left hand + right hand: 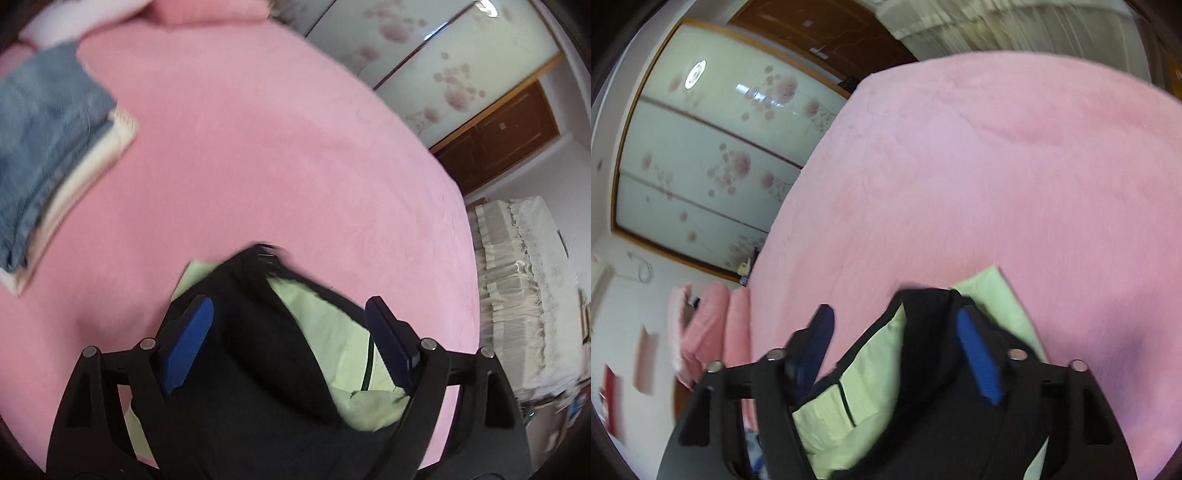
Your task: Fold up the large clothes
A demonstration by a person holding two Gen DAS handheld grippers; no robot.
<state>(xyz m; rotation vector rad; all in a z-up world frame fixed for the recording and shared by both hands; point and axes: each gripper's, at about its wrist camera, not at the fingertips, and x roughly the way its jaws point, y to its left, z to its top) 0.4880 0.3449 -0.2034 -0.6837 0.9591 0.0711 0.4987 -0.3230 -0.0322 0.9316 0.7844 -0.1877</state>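
Far left on the pink bed [258, 147]: a stack of folded clothes [55, 147], jeans on top, well apart from the rest. Nearer, a black-and-green garment [258, 350] bunched on the bed, lying between the left gripper's [291, 339] jaws, those standing wide apart with neither blue pad pressing the cloth. Further right, the same garment between the right gripper's [901, 354] jaws, likewise spread open; beyond the bed, flowered wardrobe doors [713, 158].
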